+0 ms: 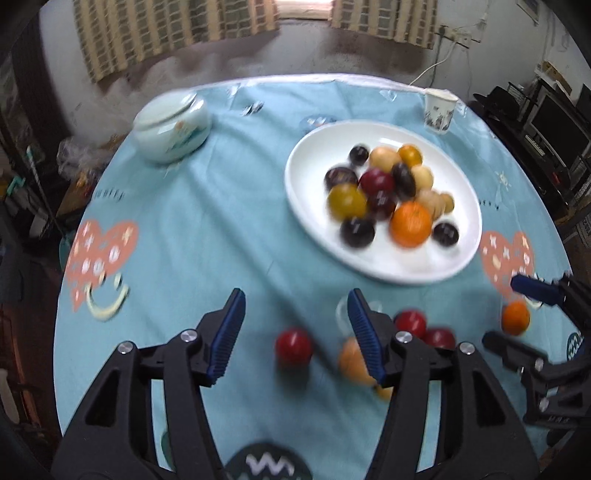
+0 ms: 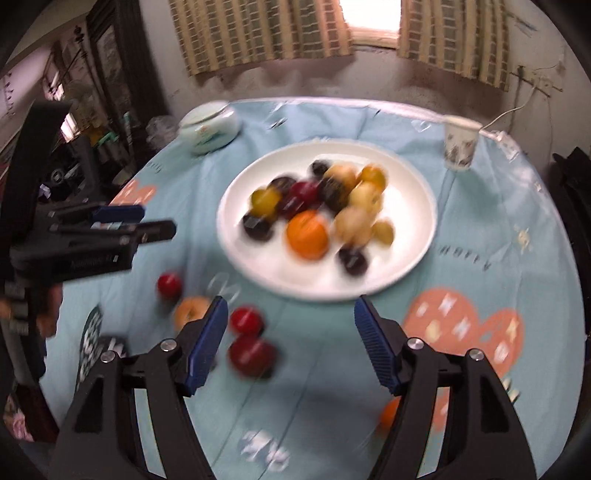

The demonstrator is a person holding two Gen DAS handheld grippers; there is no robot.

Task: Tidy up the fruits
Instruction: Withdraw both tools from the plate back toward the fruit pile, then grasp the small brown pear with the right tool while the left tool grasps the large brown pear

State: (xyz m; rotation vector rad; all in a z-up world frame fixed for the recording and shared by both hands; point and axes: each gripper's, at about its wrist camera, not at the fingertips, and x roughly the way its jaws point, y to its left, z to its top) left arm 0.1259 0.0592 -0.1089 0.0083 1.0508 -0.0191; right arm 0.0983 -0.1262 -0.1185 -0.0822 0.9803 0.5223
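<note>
Here the fruit lies in two lots on a round bench under a blue cloth [image 1: 207,221]. Most of it is heaped on a white plate [image 1: 306,192] toward the far right of the bench in the left wrist view: an orange [image 1: 410,224] at the near side of the heap, dark plums [image 1: 357,232] around it, a yellow-green fruit [image 1: 346,201], a red one [image 1: 376,181] and pale yellow ones behind. The rest sits loose on the cloth, near of the plate: a red fruit [image 1: 293,347] alone, a pale orange fruit [image 1: 352,363] partly hidden behind a jaw, two more red fruits [image 1: 410,322] touching each other just right of it, and a small orange [image 1: 515,317] farther right. The left gripper [image 1: 295,332] is above the cloth with its jaws spread and nothing between the pads; the lone red fruit shows in the gap but lies apart from both pads. The right gripper [image 2: 290,343] also has its jaws spread and empty, with the two red fruits [image 2: 252,356] seen just inside its left jaw, untouched as far as the blur allows. Both views are smeared by motion. Outward, a lidded pale green jar [image 1: 171,127] stands at the far left of the bench and a patterned paper cup [image 1: 439,110] at the far right. Checked curtains [image 2: 258,33] hang on the wall beyond.
</note>
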